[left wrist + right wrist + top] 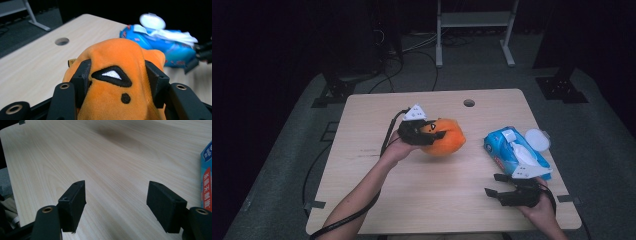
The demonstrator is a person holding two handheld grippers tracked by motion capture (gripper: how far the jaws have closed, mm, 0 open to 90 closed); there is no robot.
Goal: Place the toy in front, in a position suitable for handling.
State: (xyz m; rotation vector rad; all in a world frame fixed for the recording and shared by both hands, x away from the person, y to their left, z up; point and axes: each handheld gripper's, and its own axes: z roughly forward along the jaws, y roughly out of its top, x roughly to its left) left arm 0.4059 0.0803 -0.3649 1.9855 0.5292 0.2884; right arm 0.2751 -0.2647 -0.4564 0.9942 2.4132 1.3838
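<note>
- High view: left gripper (428,134) clamps a rounded orange plush toy (446,137), held above the middle of the pale wood-grain surface (432,195). Right gripper (498,186) rests near the front right edge, jaws apart and empty, just beside a glossy blue wipes pack (512,150) with its white lid flipped up.
- Left gripper view: black jaws press into the soft, velvety plush toy (117,60) on both sides of its stitched black-and-white triangle; a round hole (62,41) pierces the surface.
- Right gripper view: blocky matte jaws stand wide over bare laminate, right gripper (116,200) holding nothing.

Plush toy (447,137) left of wipes pack (512,152)
</note>
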